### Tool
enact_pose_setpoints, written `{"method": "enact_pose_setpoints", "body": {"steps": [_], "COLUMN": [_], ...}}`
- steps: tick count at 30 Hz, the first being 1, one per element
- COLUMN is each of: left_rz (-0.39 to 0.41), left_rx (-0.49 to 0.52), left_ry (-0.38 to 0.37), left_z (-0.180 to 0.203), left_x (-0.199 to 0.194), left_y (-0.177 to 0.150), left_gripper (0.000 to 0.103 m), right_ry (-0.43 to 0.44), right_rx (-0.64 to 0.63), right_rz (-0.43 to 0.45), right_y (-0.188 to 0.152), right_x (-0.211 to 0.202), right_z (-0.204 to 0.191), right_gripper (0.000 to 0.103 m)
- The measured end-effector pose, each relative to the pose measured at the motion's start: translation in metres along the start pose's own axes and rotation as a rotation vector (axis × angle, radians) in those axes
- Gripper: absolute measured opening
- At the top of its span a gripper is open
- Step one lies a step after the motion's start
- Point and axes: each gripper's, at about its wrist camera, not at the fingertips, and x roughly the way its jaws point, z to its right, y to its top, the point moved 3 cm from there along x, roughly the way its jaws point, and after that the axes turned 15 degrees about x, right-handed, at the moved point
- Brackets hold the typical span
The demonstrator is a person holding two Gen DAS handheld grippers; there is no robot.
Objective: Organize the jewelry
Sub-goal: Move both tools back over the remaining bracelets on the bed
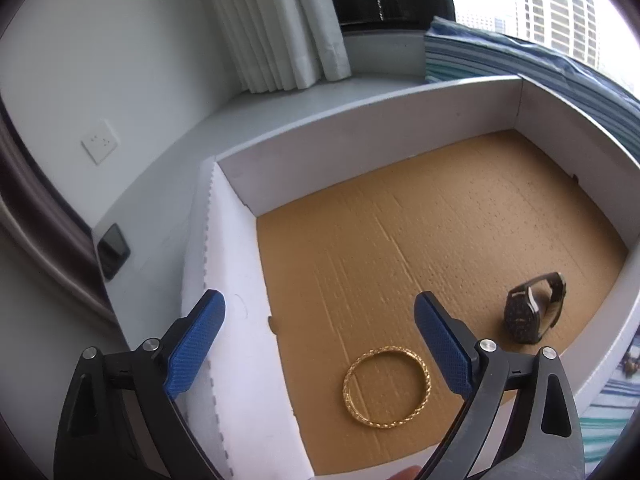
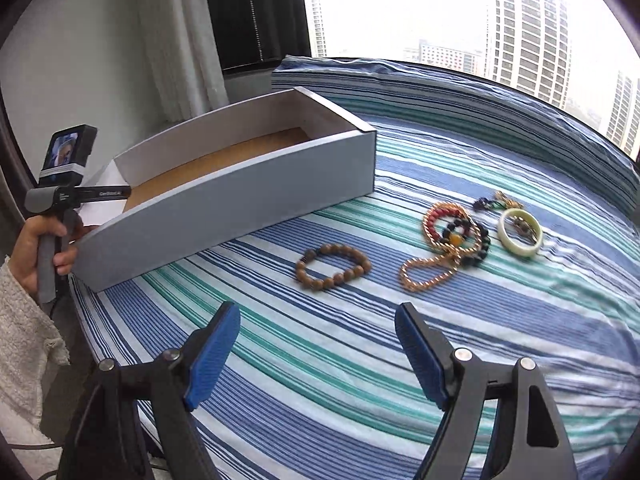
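the box (image 1: 400, 128) is open on top, its cardboard floor bare beyond the gold bangle (image 1: 386, 386) and watch (image 1: 534, 308) near its front; only its low walls block entry. right of the box, striped bed (image 2: 340, 360) lies clear up to the wooden bead bracelet (image 2: 332, 266).

Left gripper (image 1: 320, 336): black frame, two blue ribbed pads; jaws spread wide, nothing between them; tilted forward and downward. Fingertip (image 1: 406, 472): pale tip showing at the lower edge of the left wrist view, below the jaws. Left hand (image 2: 32, 248): seen in the right wrist view at the far left, fingers wrapped round a grey upright handle; small screen unit mounted above the handle; black body reaching forward from it. Sleeve (image 2: 24, 340): pale, fuzzy knit, covering the left wrist and forearm. Right gripper (image 2: 318, 354): same black frame and blue pads; jaws standing wide apart, empty; angled downward.
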Motion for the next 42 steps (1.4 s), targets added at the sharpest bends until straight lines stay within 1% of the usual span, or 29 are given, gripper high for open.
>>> {"method": "enact_pose_setpoints", "body": {"steps": [2, 3, 5, 6, 8, 11, 14, 15, 18, 19, 22, 23, 25, 26, 27, 28, 31, 33, 35, 38, 40, 42], "left_rz": [0.058, 0.094, 0.163, 0.183, 0.203, 0.196, 0.181, 0.169, 0.138, 0.13, 0.073, 0.059, 0.051, 0.055, 0.053, 0.055, 0.072, 0.072, 0.068, 0.083, 0.093, 0.112], "left_rx": [-0.016, -0.022, -0.021, -0.011, 0.025, 0.087, 0.151, 0.184, 0.288, 0.312, 0.349, 0.353, 0.355, 0.354, 0.352, 0.348, 0.325, 0.326, 0.354, 0.379, 0.399, 0.42], "left_ry": [0.033, 0.028, -0.024, -0.059, -0.156, -0.314, -0.455, -0.483, -0.519, -0.536, -0.604, -0.613, -0.595, -0.59, -0.581, -0.576, -0.566, -0.574, -0.564, -0.523, -0.507, -0.485], "left_z": [-0.003, -0.004, 0.001, 0.007, 0.026, 0.065, 0.114, 0.132, 0.179, 0.193, 0.218, 0.224, 0.233, 0.234, 0.235, 0.236, 0.235, 0.235, 0.238, 0.242, 0.244, 0.246], "left_x": [-0.025, -0.04, -0.07, -0.082, -0.102, -0.121, -0.132, -0.133, -0.135, -0.139, -0.135, -0.133, -0.133, -0.132, -0.132, -0.132, -0.133, -0.134, -0.135, -0.137, -0.139, -0.141], "left_y": [-0.002, -0.003, -0.006, -0.008, -0.014, -0.026, -0.044, -0.05, -0.069, -0.077, -0.09, -0.091, -0.098, -0.099, -0.1, -0.1, -0.1, -0.099, -0.098, -0.098, -0.097, -0.097], "left_gripper": [0.097, 0.099, 0.102, 0.102, 0.102, 0.102, 0.102, 0.102, 0.102, 0.102, 0.102, 0.102, 0.102, 0.102, 0.102, 0.102, 0.102, 0.102, 0.102, 0.102, 0.102, 0.102], "right_ry": [-0.033, -0.051, -0.07, -0.071, -0.073, -0.087, -0.112, -0.118, -0.122, -0.117, -0.109, -0.12, -0.135, -0.139, -0.14, -0.141, -0.155, -0.162, -0.167, -0.162, -0.182, -0.179], "right_rx": [0.009, 0.014, 0.035, 0.053, 0.092, 0.147, 0.172, 0.171, 0.173, 0.186, 0.224, 0.225, 0.219, 0.216, 0.215, 0.213, 0.197, 0.174, 0.153, 0.128, 0.101, 0.13], "right_rz": [0.007, 0.018, 0.041, 0.051, 0.067, 0.102, 0.142, 0.152, 0.151, 0.138, 0.101, 0.093, 0.075, 0.062, 0.049, 0.042, 0.009, -0.013, -0.02, -0.022, -0.036, -0.034], "right_y": [-0.006, -0.009, -0.012, -0.013, -0.015, -0.02, -0.025, -0.027, -0.033, -0.035, -0.044, -0.048, -0.054, -0.058, -0.06, -0.062, -0.068, -0.071, -0.072, -0.072, -0.072, -0.069], "right_x": [-0.004, -0.01, -0.018, -0.022, -0.03, -0.04, -0.049, -0.052, -0.053, -0.05, -0.043, -0.041, -0.037, -0.035, -0.032, -0.03, -0.024, -0.019, -0.016, -0.013, -0.01, -0.01], "right_z": [0.01, 0.016, 0.026, 0.032, 0.045, 0.062, 0.074, 0.076, 0.084, 0.088, 0.099, 0.101, 0.103, 0.104, 0.104, 0.104, 0.103, 0.101, 0.099, 0.094, 0.091, 0.093], "right_gripper": [0.081, 0.081, 0.082, 0.082, 0.086, 0.086, 0.086, 0.086, 0.086, 0.086, 0.087, 0.087, 0.09, 0.094, 0.1, 0.103, 0.103, 0.103, 0.103, 0.103, 0.103, 0.103]}}
